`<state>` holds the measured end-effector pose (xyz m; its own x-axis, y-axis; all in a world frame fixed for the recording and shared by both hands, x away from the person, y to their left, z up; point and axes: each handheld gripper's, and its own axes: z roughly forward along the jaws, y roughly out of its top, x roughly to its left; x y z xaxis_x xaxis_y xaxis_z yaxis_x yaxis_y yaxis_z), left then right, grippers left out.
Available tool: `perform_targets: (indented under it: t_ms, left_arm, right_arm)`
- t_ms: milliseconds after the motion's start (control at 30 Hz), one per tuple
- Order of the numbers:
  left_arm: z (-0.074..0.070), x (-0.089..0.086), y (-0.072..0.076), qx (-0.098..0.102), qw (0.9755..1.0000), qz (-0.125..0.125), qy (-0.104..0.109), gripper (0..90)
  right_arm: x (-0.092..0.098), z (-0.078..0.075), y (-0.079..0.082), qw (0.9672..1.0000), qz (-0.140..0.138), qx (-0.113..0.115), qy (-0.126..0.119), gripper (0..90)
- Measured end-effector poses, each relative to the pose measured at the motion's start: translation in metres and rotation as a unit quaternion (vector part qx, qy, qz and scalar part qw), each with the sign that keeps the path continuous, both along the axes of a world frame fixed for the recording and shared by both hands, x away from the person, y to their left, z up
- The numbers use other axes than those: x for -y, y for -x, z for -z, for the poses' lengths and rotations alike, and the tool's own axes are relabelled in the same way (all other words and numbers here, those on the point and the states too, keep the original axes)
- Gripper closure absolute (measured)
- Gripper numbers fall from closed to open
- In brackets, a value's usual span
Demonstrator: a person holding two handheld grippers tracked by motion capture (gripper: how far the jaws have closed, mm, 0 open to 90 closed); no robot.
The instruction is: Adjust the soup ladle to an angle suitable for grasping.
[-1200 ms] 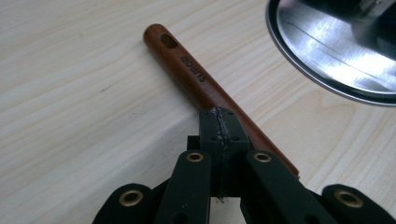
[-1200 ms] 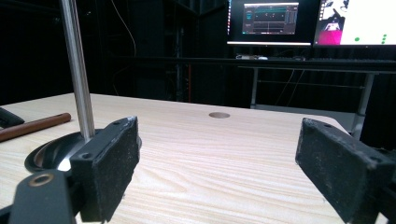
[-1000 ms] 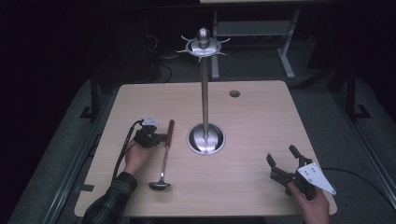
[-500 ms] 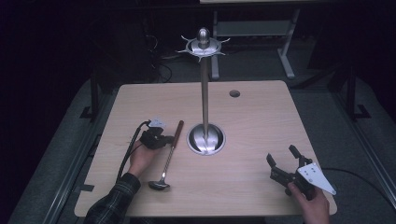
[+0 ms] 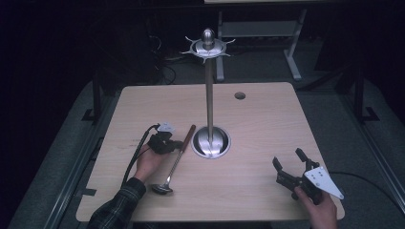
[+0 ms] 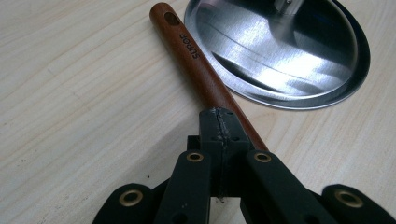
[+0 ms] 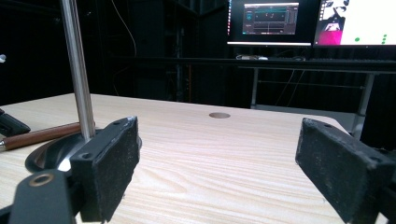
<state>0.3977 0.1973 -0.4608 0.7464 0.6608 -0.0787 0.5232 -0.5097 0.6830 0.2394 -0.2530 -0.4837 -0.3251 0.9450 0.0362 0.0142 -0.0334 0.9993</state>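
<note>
A ladle with a brown wooden handle (image 5: pixel 184 143) and a metal bowl (image 5: pixel 162 187) lies on the table left of a tall metal stand (image 5: pixel 209 95). The handle's holed end (image 6: pixel 171 18) almost reaches the stand's round base (image 6: pixel 280 51). My left gripper (image 5: pixel 174 144) has its jaws shut tip to tip, and the tips (image 6: pixel 219 126) lie over the middle of the handle, which runs on underneath them. My right gripper (image 5: pixel 288 157) rests near the table's front right, open, with nothing between its pads (image 7: pixel 112 163).
The stand carries a ring of hooks (image 5: pixel 208 46) at its top. A round cable hole (image 5: pixel 239 95) sits at the back right of the wooden table (image 5: pixel 267 124). Monitors (image 7: pixel 271 21) glow beyond the table's far edge.
My left gripper moved right, up against the ladle's handle, and the handle's end swung right toward the stand's base. The right gripper stayed still.
</note>
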Motion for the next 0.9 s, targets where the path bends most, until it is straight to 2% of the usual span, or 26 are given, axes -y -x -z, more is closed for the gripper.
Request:
perform_targets:
  t_ms: [100,233,300,500,633,733,767,800,900]
  left_arm:
    - [-0.003,-0.001,0.001,0.001,1.0000,-0.001,0.001,90.0]
    - [-0.016,-0.003,0.010,-0.006,1.0000,0.005,0.002,90.0]
    - [-0.023,-0.003,0.018,-0.011,0.9999,0.011,0.005,90.0]
    - [-0.036,-0.003,0.047,-0.030,0.9984,0.044,-0.017,90.0]
    - [-0.036,0.000,0.065,-0.040,0.9973,0.054,-0.031,90.0]
    - [-0.033,0.001,0.077,-0.053,0.9956,0.062,-0.047,90.0]
    - [-0.032,-0.001,0.080,-0.055,0.9944,0.071,-0.057,90.0]
    - [-0.031,-0.001,0.084,-0.057,0.9945,0.069,-0.055,90.0]
    - [-0.029,-0.004,0.092,-0.063,0.9932,0.070,-0.068,90.0]
  right_arm:
    - [0.000,0.000,0.000,1.0000,0.001,0.002,-0.001,13.0]
    - [0.000,0.000,0.000,1.0000,0.000,0.002,-0.002,13.0]
    - [0.000,0.000,0.000,1.0000,0.001,0.002,-0.002,13.0]
    - [0.000,0.000,0.000,1.0000,0.001,0.003,-0.002,13.0]
    - [0.000,0.000,0.000,1.0000,0.001,0.003,-0.001,13.0]
    - [0.000,0.000,0.001,1.0000,0.001,0.003,-0.002,13.0]
    - [0.000,0.000,0.001,1.0000,0.001,0.003,-0.002,13.0]
    - [0.000,0.000,0.001,1.0000,0.001,0.004,-0.002,13.0]
    - [0.000,0.000,0.001,1.0000,0.001,0.003,-0.003,13.0]
